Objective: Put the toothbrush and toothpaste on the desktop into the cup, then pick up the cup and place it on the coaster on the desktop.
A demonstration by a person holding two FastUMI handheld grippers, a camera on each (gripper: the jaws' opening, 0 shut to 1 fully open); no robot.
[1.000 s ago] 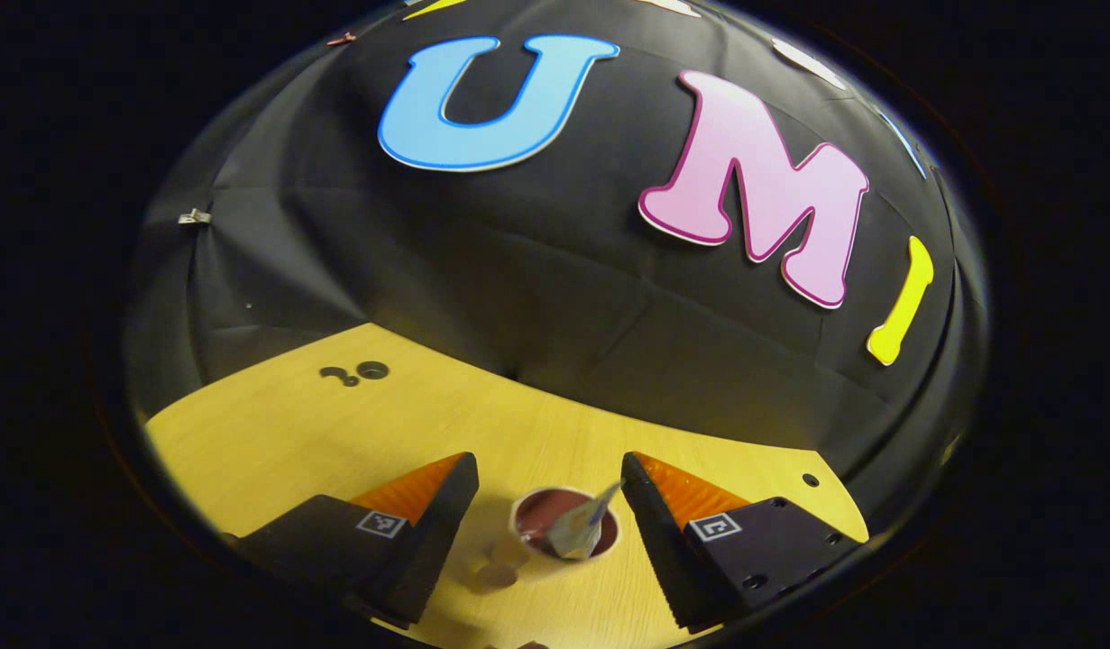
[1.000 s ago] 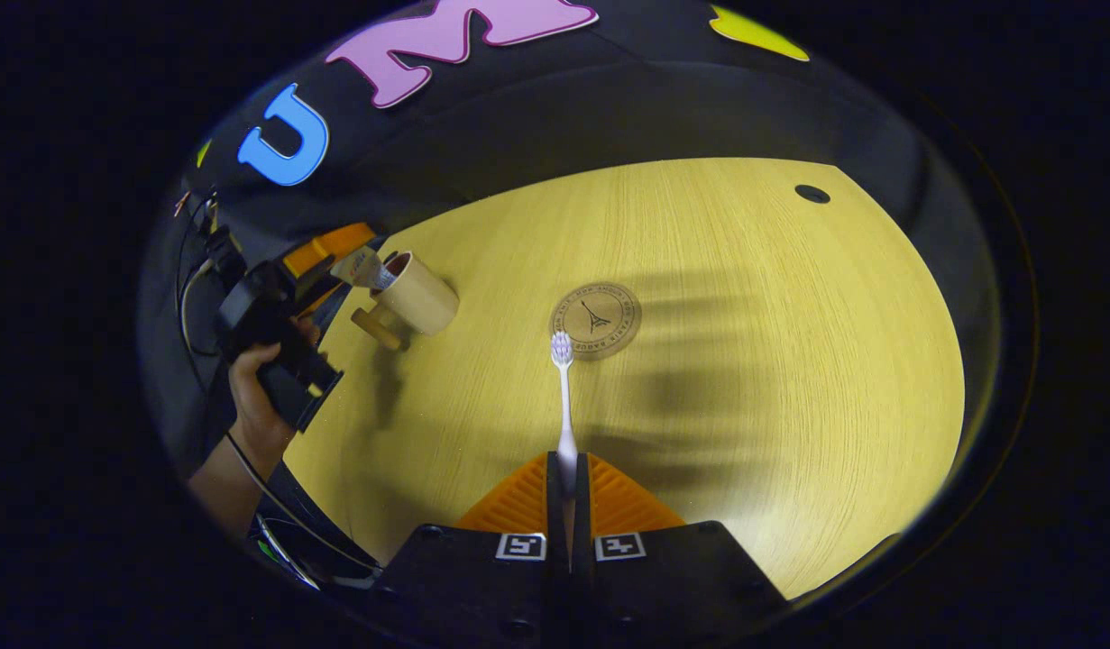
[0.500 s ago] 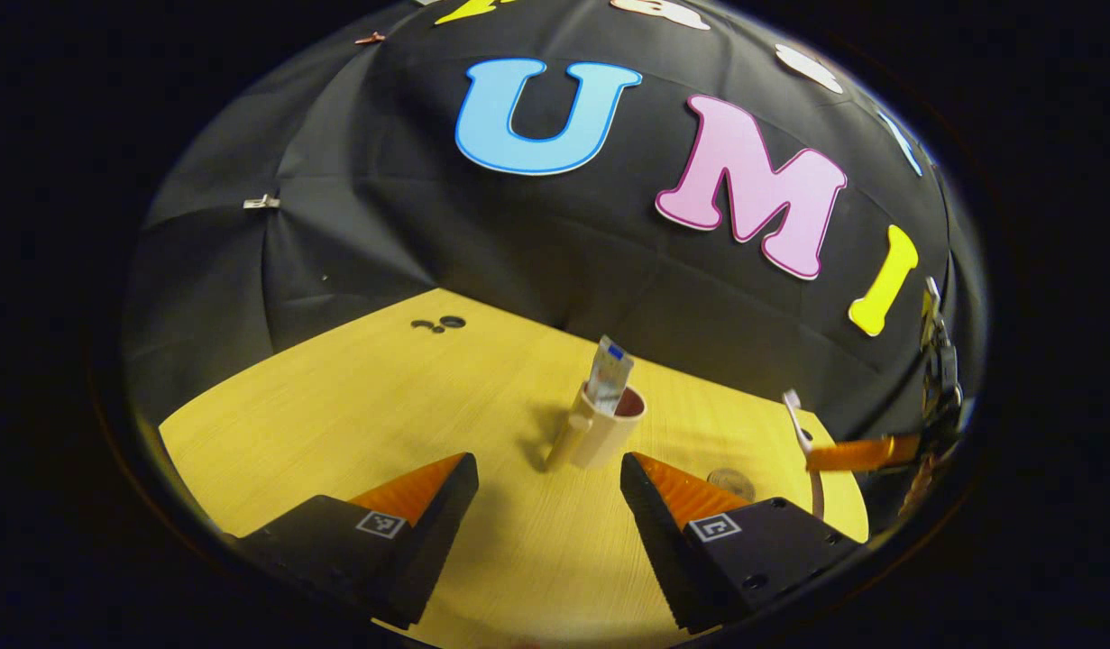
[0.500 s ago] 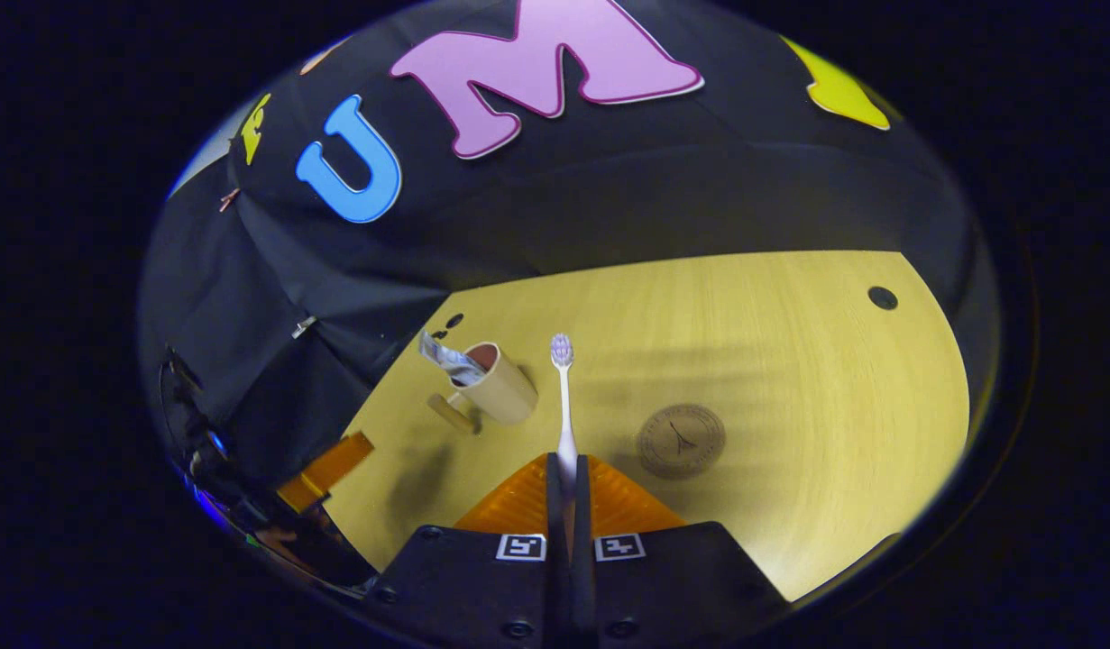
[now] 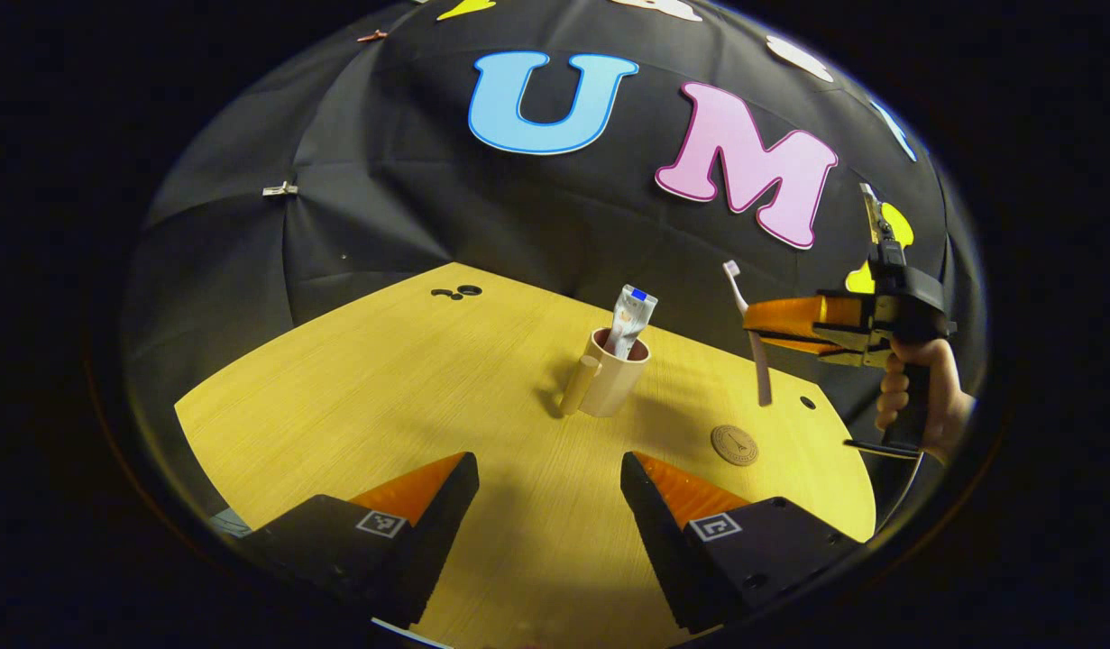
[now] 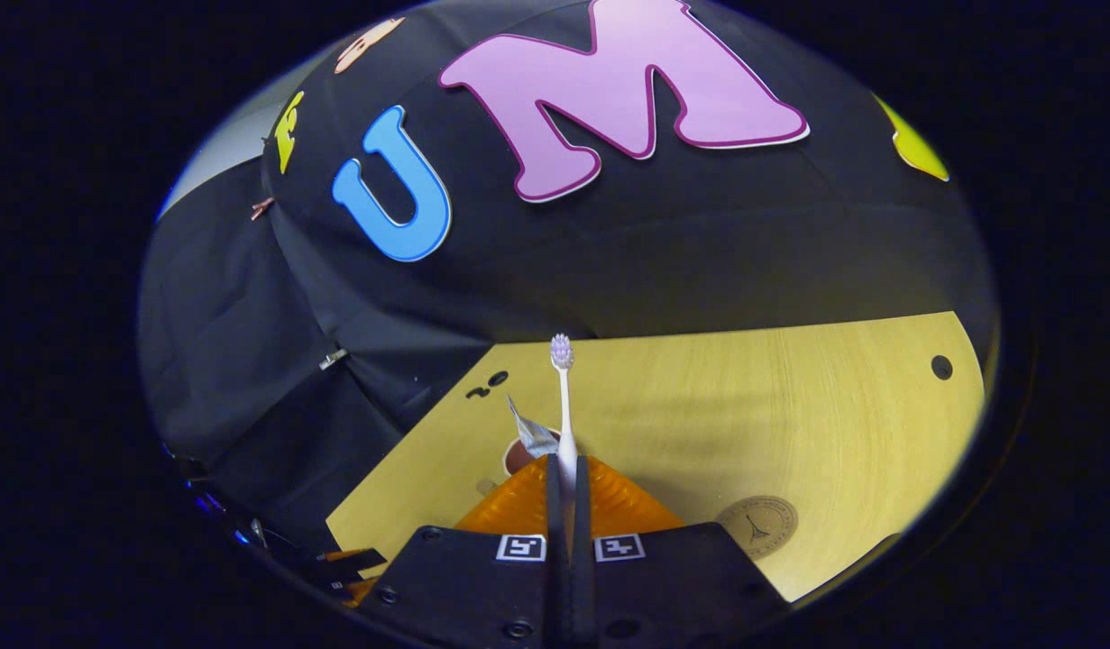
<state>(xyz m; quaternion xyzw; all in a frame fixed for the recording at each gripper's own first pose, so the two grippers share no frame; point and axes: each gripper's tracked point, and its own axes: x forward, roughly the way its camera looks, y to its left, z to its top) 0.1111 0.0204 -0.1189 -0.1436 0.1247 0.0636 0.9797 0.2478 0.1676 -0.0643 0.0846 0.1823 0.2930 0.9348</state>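
Note:
A beige cup (image 5: pixel 609 383) with a side handle stands upright mid-desk, and the toothpaste tube (image 5: pixel 628 317) sticks out of it. My left gripper (image 5: pixel 547 487) is open and empty, well back from the cup. My right gripper (image 5: pixel 760 332) hangs in the air to the cup's right, shut on the white toothbrush (image 5: pixel 749 338), which points head up. In the right gripper view the toothbrush (image 6: pixel 564 406) rises from my shut fingers (image 6: pixel 565 487), and the cup (image 6: pixel 518 455) with the toothpaste (image 6: pixel 535 436) peeks out just behind them. The round brown coaster (image 5: pixel 734 444) lies right of the cup.
A person's hand (image 5: pixel 915 401) holds the right gripper at the desk's right edge. The wooden desk (image 5: pixel 383 388) has small holes at its far left (image 5: pixel 457 292) and right (image 5: pixel 808 402). The coaster (image 6: pixel 758 525) lies low right in the right gripper view.
My left gripper has backed away from the cup, leaving the toothpaste in it. My right gripper has lifted and tilted the toothbrush upright, moving closer to the cup.

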